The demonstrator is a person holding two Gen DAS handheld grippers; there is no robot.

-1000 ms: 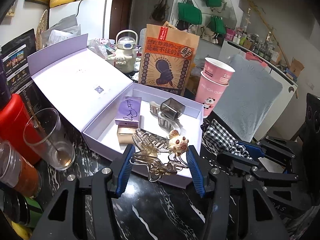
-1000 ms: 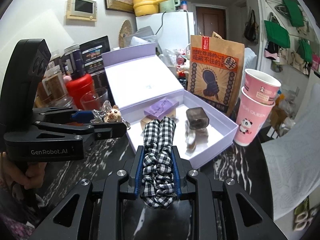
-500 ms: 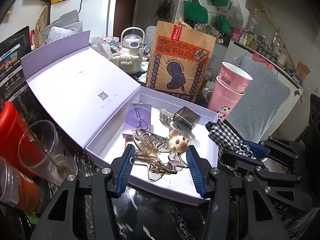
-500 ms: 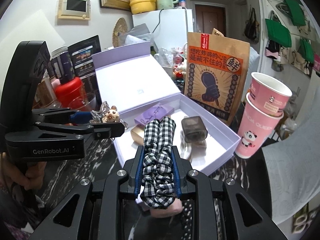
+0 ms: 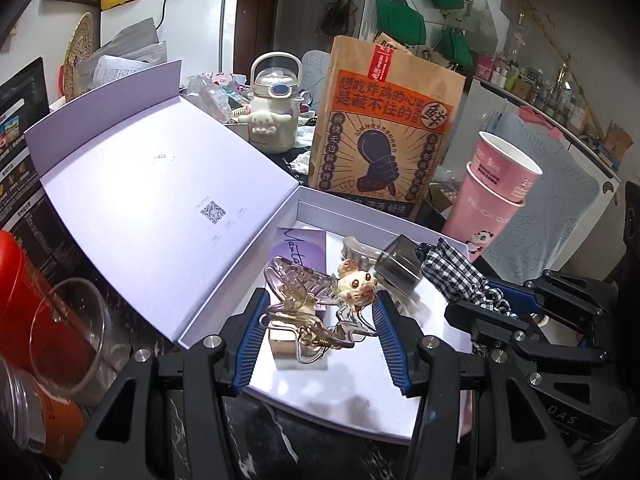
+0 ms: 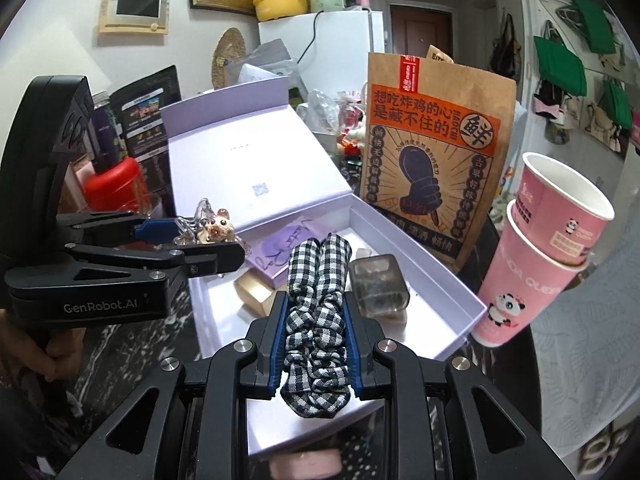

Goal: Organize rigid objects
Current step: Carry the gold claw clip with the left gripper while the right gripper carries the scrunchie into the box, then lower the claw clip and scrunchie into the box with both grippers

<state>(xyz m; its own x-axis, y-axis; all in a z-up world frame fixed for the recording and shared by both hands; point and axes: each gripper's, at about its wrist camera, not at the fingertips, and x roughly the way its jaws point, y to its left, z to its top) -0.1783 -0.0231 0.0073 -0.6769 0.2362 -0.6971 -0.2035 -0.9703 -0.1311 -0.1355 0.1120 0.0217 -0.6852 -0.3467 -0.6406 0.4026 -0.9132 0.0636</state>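
Hair clip (image 5: 316, 312) pinched in left claw (image 5: 320, 320) — scrunchie (image 6: 318, 312) in right claw (image 6: 318, 344).

dark marbled counter (image 5: 256, 432), box (image 5: 360, 416), perhaps cups (image 5: 492, 204)

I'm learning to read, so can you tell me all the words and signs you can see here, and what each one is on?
"GenRobot.AI": on the left gripper body.
"想吃炸鸡的心是藏不住的" and "鲜": on the brown paper bag.
"DAS" (cut off): on the right gripper body.
QR code: on the open box lid.
Purple card: handwriting, unreadable.
Pink cups: panda picture; letters too blurred.
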